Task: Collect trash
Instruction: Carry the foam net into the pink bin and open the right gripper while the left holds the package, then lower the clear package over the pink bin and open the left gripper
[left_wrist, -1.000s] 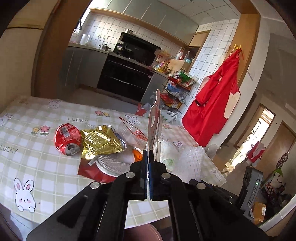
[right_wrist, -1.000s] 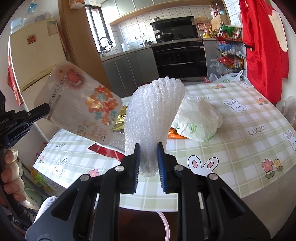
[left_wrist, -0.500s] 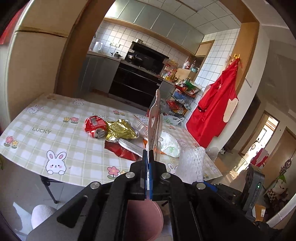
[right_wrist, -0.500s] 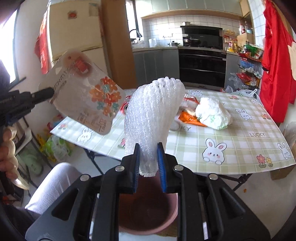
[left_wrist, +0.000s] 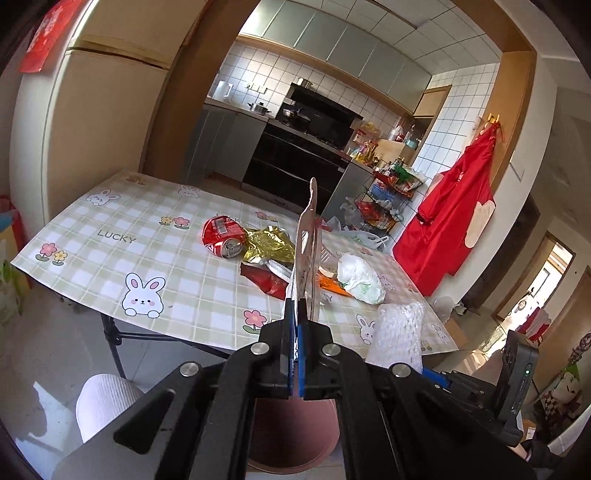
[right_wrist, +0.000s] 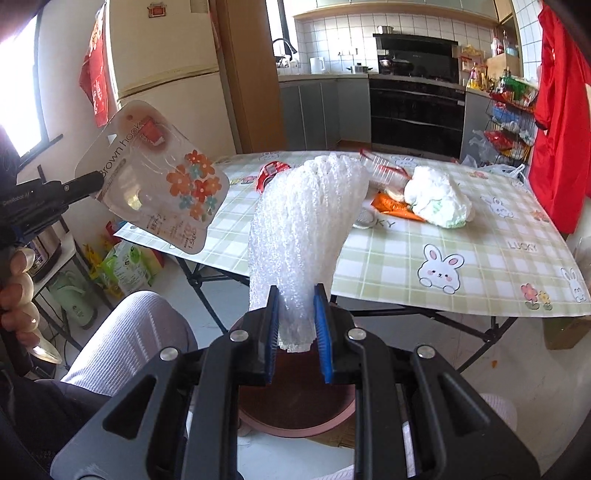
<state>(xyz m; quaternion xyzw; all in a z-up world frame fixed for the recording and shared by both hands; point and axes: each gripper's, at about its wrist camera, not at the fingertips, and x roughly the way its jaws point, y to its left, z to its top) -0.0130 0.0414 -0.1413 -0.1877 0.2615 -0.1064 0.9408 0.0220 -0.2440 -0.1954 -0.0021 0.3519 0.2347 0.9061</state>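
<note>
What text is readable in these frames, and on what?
"Brown hook" — blister card held in the left tongs.
"LUCKY" — checked tablecloth, repeated near the far edge.
"1.5kg" — probably, small print at the card's lower corner; other lines there too small.
Red can: label blurred.
Left tongs body in the right wrist view: white lettering, partly cut, unreadable.

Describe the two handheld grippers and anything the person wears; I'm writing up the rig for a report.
Both are black plastic clamps. The left gripper and right gripper have angular arms with triangular cut-outs, silver round screw heads and blue ribbed pads lining the fingers. In the right wrist view, the left gripper's body carries small white lettering. The person's trousers are white ribbed fabric.
</note>
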